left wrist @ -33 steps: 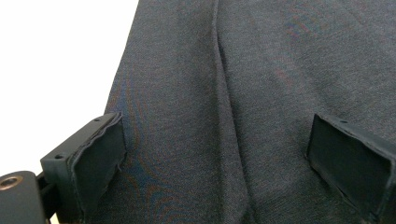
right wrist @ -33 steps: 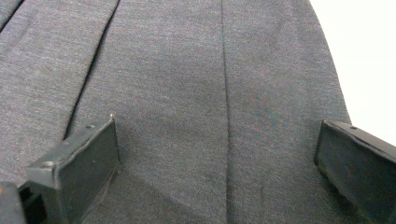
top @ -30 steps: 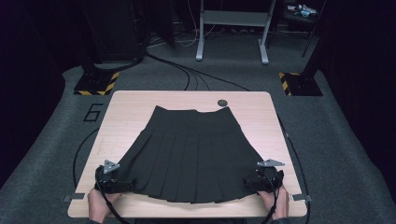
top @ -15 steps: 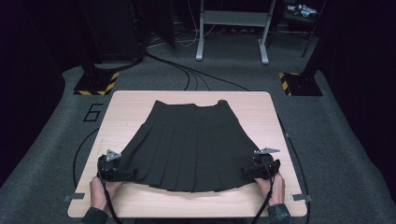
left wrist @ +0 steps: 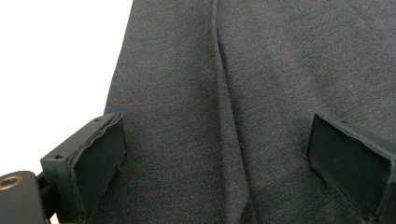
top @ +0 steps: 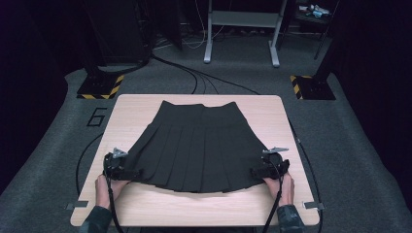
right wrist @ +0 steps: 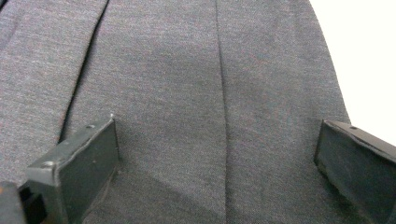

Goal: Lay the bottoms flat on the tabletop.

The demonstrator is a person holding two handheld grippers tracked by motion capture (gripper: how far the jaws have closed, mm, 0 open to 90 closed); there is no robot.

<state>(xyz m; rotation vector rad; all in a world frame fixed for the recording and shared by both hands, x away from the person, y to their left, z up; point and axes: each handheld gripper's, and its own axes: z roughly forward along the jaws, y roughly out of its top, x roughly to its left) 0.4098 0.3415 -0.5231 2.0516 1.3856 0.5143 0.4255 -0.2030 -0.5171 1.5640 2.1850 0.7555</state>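
A black pleated skirt lies flat on the wooden table, waistband toward the far edge, hem toward me. My left gripper is at the hem's left corner and my right gripper at its right corner. In the left gripper view the left gripper stands open, its jaws wide apart over the skirt fabric close to its side edge. The right gripper is likewise open, with pleated cloth filling the space between its jaws. Neither pinches the cloth.
A bare strip of table runs between the hem and the front edge. A metal frame stand, black cables and yellow-striped floor bases lie beyond the table on grey carpet.
Both hands and grippers moved forward, away from the front edge. The skirt slid with them toward the far side, and its waistband now covers a small dark disc on the table.
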